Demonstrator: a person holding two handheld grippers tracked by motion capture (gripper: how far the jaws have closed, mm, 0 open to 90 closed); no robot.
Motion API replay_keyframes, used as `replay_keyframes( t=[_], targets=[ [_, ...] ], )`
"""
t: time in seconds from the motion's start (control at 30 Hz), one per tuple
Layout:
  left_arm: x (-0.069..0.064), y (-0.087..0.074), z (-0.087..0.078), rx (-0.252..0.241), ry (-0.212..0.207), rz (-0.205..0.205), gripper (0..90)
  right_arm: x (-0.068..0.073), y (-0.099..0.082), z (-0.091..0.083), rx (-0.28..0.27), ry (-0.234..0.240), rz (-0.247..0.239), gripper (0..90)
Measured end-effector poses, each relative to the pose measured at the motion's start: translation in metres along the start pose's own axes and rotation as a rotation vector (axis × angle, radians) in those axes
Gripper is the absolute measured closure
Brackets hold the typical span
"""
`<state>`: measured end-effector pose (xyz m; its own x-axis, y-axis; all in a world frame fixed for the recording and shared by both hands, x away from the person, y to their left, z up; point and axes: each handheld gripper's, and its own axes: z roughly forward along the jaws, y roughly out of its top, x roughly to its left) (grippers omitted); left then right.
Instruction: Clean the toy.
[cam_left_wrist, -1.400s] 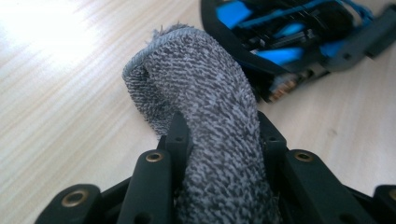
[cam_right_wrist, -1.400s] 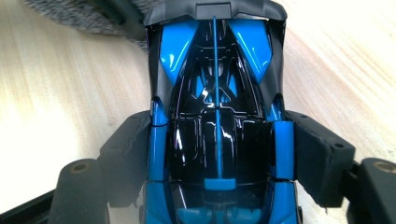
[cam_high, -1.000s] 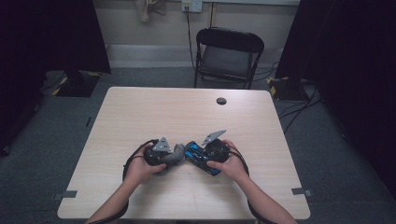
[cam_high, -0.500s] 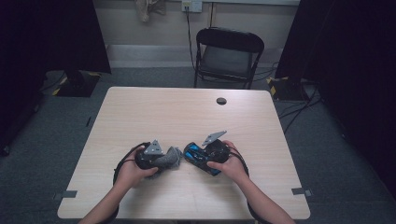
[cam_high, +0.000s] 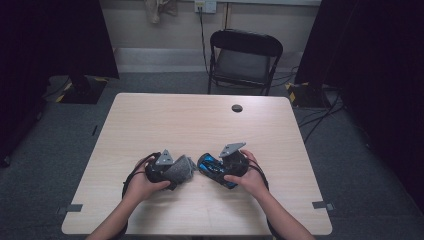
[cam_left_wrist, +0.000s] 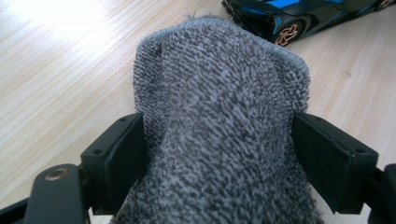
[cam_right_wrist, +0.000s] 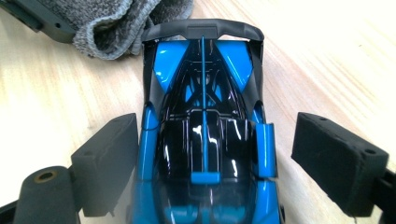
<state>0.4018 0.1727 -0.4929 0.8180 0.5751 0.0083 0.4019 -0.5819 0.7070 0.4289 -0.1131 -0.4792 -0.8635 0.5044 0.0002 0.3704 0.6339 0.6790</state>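
A blue and black toy car lies on the table between the jaws of my right gripper. In the right gripper view the car sits between the pads of that gripper. Its jaws have just been opening, and the right pad stands clear of the car. My left gripper has a folded grey cloth between its jaws. Those jaws have just been opening, and the cloth bulges across the gap of the gripper. The car's nose lies just beyond the cloth.
The light wooden table carries a small black round object near its far edge. A black folding chair stands behind the table. Both hands rest near the table's front edge.
The left hand has drawn the cloth a little away from the car, leaving a small gap between them. The right hand and the car have stayed put.
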Motion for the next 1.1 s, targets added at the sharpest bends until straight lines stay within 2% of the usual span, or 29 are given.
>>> replay_keyframes(
  t=[0.2, 0.4, 0.57, 0.7, 0.73, 0.9, 1.1],
  targets=[
    [0.0, 0.0, 0.003, 0.004, 0.001, -0.001, 18.3, -0.001, -0.004, -0.008, -0.012, 0.003, 0.006, 14.6],
    [0.0, -0.002, 0.003, -0.013, 0.0, -0.006, 18.7, 0.002, -0.012, -0.016, -0.015, 0.004, 0.006, 14.5],
    [0.0, -0.003, 0.003, -0.017, 0.0, -0.011, 19.0, 0.005, -0.026, -0.027, -0.005, -0.018, -0.002, 14.5],
    [0.0, -0.004, 0.003, -0.021, 0.005, -0.012, 19.1, 0.005, -0.035, -0.031, -0.01, -0.023, 0.019, 14.5],
    [0.0, -0.004, 0.003, -0.023, 0.008, -0.011, 19.1, 0.005, -0.043, -0.034, -0.015, -0.018, 0.034, 14.5],
    [-0.001, -0.005, 0.003, -0.033, 0.009, -0.019, 19.2, 0.009, -0.056, -0.033, -0.011, -0.029, 0.037, 14.6],
    [-0.001, -0.006, 0.002, -0.036, 0.011, -0.018, 19.3, 0.007, -0.06, -0.032, -0.017, -0.024, 0.04, 14.4]
  ],
)
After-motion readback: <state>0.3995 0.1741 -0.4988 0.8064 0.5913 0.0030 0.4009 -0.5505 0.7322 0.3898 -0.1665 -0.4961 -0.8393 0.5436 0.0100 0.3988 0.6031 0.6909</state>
